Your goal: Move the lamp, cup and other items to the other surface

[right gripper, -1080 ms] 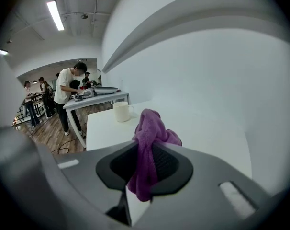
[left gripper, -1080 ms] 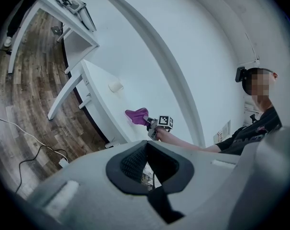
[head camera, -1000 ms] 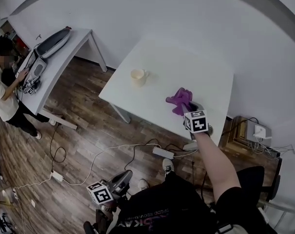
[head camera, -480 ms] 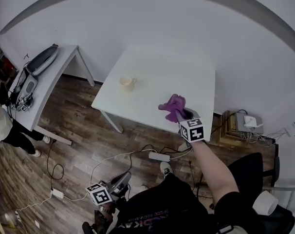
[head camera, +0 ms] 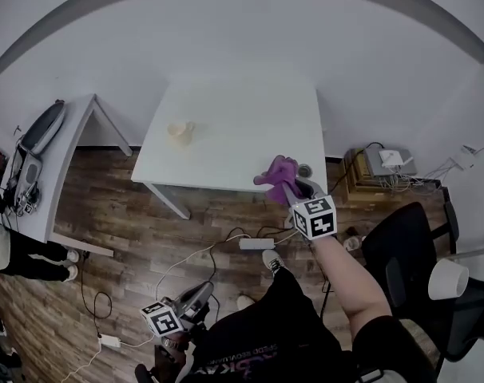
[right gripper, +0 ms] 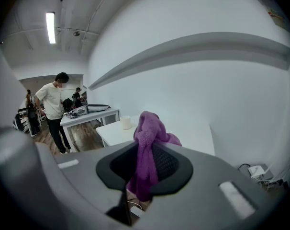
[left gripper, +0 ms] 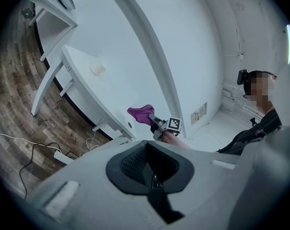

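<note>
The fingers of the right gripper [right gripper: 144,166] are closed on a purple cloth [right gripper: 148,128], which is held bunched above the near edge of the white table [head camera: 250,110]. The fingers of the left gripper [left gripper: 153,176] appear closed together with nothing between them, though that view is dark; this gripper is held low over the wooden floor [head camera: 146,214], well apart from the table. A cup [head camera: 180,131] stands on the table near its left edge.

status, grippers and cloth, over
Right gripper shut on purple cloth. Left gripper shut, empty. Cup on white table, apart from cloth.
</note>
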A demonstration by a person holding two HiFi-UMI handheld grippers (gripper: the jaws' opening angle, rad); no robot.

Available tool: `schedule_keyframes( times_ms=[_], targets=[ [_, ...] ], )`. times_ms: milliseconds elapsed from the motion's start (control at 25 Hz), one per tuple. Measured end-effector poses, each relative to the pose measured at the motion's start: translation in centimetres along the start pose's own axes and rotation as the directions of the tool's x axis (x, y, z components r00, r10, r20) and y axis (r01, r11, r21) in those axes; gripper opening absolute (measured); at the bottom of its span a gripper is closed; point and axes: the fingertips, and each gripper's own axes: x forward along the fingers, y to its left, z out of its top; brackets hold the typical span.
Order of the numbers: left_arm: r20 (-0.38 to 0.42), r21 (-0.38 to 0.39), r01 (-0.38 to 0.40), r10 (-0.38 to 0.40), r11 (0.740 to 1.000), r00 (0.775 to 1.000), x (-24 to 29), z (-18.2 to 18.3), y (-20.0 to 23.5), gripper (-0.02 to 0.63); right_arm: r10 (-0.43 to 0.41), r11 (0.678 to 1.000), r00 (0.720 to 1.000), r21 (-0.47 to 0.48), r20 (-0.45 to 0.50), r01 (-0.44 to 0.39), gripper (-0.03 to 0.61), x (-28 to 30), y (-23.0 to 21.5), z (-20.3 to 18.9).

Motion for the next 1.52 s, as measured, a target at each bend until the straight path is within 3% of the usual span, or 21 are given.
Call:
schedule_keyframes(
  times_ms=[360, 720, 1040, 1280, 1520],
  targets=[
    [-0.196, -0.001, 0.119, -0.117, 0.993, 0.974, 4.0, -3.7, -1.9, -0.005, -0.151, 0.985, 0.988, 0.081, -0.013, 0.152, 0.067, -9.4, -3.8, -4.7],
    [-0.380, -0.018, 0.230, -0.219, 0.973, 0.899, 12.4, -7.8, -5.6, -0.005, -0.352, 0.916, 0.935, 0.185, -0.051, 0.355, 0.067, -19.9, -13.4, -10.0],
    [-0.521, -0.040, 0.293, -0.270, 0.955, 0.810, 20.2, -13.1, -10.6, -0.005, -0.524, 0.800, 0.841, 0.262, -0.134, 0.540, 0.066, -31.7, -23.9, -16.3],
    [-0.543, -0.045, 0.271, -0.251, 0.962, 0.801, 24.5, -15.9, -12.8, -0.005, -0.595, 0.699, 0.775, 0.338, -0.214, 0.630, 0.067, -38.2, -31.1, -22.4],
    [-0.584, -0.054, 0.217, -0.207, 0.975, 0.785, 27.3, -19.7, -13.9, -0.005, -0.602, 0.633, 0.739, 0.383, -0.302, 0.673, 0.067, -41.6, -36.8, -29.1]
  ],
)
